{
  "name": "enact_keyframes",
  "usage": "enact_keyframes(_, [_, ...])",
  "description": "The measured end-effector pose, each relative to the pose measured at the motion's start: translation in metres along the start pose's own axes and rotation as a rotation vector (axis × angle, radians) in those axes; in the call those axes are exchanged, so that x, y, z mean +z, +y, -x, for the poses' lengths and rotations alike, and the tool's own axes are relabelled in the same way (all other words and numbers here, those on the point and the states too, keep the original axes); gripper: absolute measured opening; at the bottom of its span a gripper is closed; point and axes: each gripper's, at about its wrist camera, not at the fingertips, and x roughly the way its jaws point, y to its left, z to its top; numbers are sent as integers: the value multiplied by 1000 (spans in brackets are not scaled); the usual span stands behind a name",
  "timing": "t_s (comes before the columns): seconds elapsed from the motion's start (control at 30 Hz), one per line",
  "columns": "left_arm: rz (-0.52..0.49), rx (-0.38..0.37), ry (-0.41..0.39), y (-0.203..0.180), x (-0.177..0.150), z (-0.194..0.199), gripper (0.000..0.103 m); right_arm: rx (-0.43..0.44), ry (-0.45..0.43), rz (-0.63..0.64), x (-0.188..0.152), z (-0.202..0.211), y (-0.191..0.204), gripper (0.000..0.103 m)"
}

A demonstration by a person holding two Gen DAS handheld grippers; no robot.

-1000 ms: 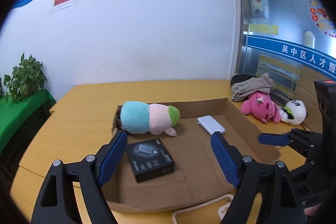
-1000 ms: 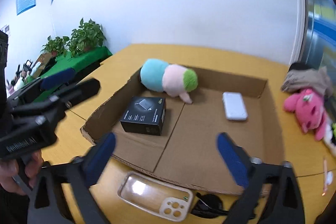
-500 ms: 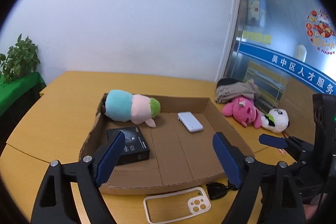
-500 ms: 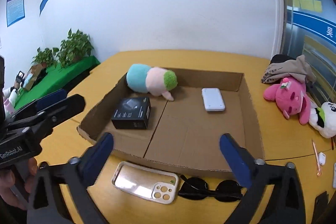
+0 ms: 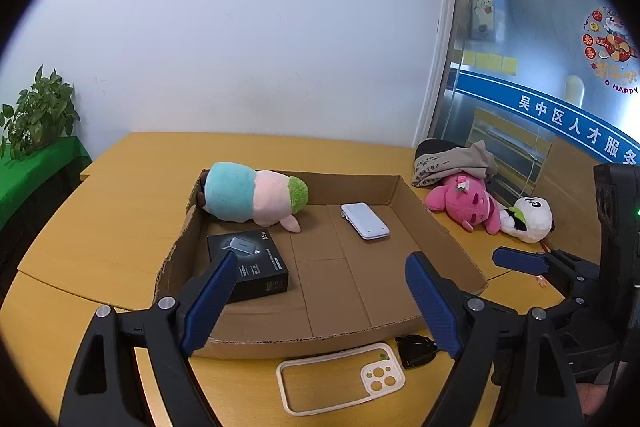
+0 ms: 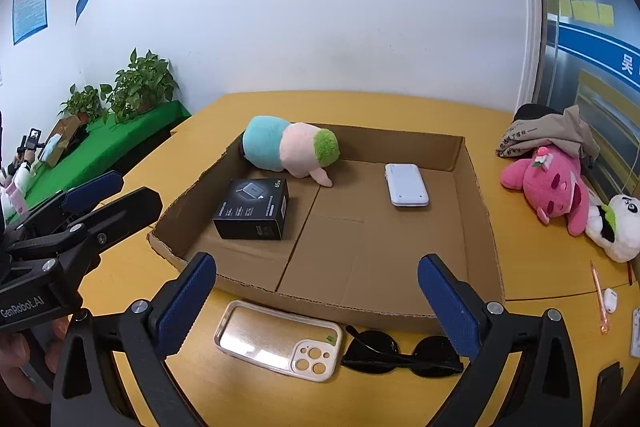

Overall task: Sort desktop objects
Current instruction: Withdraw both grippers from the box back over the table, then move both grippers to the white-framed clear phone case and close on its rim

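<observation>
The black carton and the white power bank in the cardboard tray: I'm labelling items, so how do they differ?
The black printed carton is a thick, boxy block near the tray's left wall; the white rounded power bank is a thin flat slab further right. The carton bears a product picture and text; the power bank looks plain. Both lie flat on the cardboard tray floor, untouched.
</observation>
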Motion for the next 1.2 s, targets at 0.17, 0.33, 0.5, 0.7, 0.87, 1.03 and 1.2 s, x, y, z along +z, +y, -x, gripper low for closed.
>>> enact_keyframes(0.17, [-4, 1, 12, -3, -2, -3, 85, 3, 17, -10, -3, -4, -5, 103])
enact_keyframes(0.33, [-8, 12, 24, -5, -4, -6, 85, 1, 20, -20, -5, -5, -8, 103])
enact_keyframes(0.5, [-16, 15, 31, -5, -5, -8, 85, 0, 23, -28, -6, -6, -14, 103])
enact_keyframes(0.7, [-10, 10, 71, 3, -16, -13, 85, 12, 40, -32, -16, -8, -23, 103])
enact_keyframes(0.87, [25, 13, 158, 21, -45, -24, 85, 45, 99, -42, -48, -19, -34, 103])
enact_keyframes(1.03, [89, -9, 264, 38, -76, -45, 85, 87, 225, -68, -90, -46, -31, 103])
enact_keyframes(1.2, [156, -24, 380, 52, -105, -74, 78, 112, 296, -83, -112, -64, -24, 103])
